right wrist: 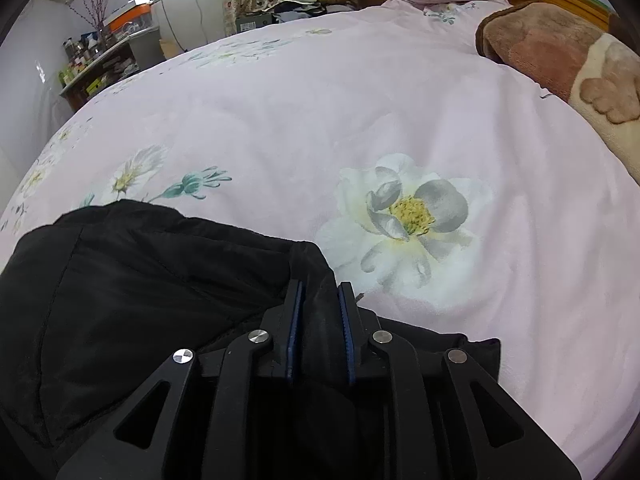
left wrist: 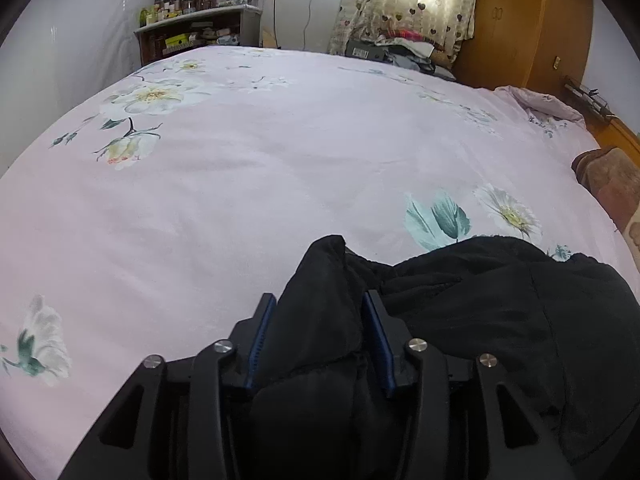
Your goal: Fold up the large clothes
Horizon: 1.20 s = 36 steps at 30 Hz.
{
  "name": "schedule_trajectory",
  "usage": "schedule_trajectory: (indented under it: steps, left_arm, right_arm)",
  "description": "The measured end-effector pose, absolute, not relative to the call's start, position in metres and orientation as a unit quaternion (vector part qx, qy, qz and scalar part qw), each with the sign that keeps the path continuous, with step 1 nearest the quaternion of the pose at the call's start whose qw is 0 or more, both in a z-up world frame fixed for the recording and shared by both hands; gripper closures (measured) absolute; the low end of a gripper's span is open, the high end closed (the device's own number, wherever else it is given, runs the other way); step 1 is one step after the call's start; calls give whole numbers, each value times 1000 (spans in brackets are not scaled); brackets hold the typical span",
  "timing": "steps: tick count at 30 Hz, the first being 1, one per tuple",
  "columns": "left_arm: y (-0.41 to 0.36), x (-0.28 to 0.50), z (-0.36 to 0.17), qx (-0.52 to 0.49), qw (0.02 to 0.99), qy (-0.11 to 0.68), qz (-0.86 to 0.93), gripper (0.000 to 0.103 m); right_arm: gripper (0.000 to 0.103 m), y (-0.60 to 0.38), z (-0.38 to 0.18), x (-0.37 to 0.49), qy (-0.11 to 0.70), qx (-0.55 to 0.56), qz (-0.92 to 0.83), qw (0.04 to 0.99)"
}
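Observation:
A black padded garment lies bunched on the near side of a pink floral bed cover. My left gripper is shut on a thick fold of it at its left end. In the right wrist view the garment spreads to the left, and my right gripper is shut on a narrower fold at its right edge. Both grips sit just above the bed cover. The rest of the garment below the grippers is hidden.
A brown and cream fleece blanket lies at the right side of the bed. A cluttered shelf stands beyond the far left corner. A pile of clothes and a wooden wardrobe stand behind the bed.

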State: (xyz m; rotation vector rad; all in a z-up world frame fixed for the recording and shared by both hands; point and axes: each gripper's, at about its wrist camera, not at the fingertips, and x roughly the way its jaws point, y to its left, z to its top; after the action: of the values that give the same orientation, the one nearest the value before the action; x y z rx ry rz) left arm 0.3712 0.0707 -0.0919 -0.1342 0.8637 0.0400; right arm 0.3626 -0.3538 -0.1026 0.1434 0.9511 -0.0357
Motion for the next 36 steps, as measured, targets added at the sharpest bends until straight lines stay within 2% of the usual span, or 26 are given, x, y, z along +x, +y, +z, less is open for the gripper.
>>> schedule_trajectory:
  steps: [3, 5, 7, 13, 16, 19, 20, 23, 28, 36]
  left_arm:
    - [81, 367, -72, -76, 902, 425, 12, 46]
    - [91, 362, -59, -91, 901, 424, 9, 35]
    - [100, 356, -43, -93, 908, 409, 9, 31]
    - [88, 323, 3, -96, 932, 348, -2, 30]
    - [40, 313, 4, -74, 936, 338, -68, 30]
    - [-1, 324, -26, -26, 925, 366, -96, 30]
    - [-5, 333, -44, -25, 916, 389, -92, 29]
    - [-3, 341, -66, -42, 918, 385, -83, 28]
    - [-14, 348, -79, -25, 925, 373, -69, 28]
    - [-19, 347, -78, -8, 924, 378, -57, 28]
  right_arm:
    - [78, -356, -76, 354, 451, 58, -27, 890]
    - [66, -358, -56, 345, 435, 55, -31, 898]
    - [61, -360, -30, 331, 406, 56, -36, 912]
    - [60, -315, 16, 295, 343, 61, 27, 937]
    - [60, -275, -2, 297, 359, 40, 72, 930]
    - [60, -256, -34, 313, 386, 18, 61, 920]
    - [59, -254, -42, 317, 388, 11, 56, 920]
    - [55, -263, -62, 325, 387, 23, 52, 920]
    - [55, -262, -86, 336, 388, 11, 42, 921]
    - [55, -265, -84, 331, 385, 16, 39, 922]
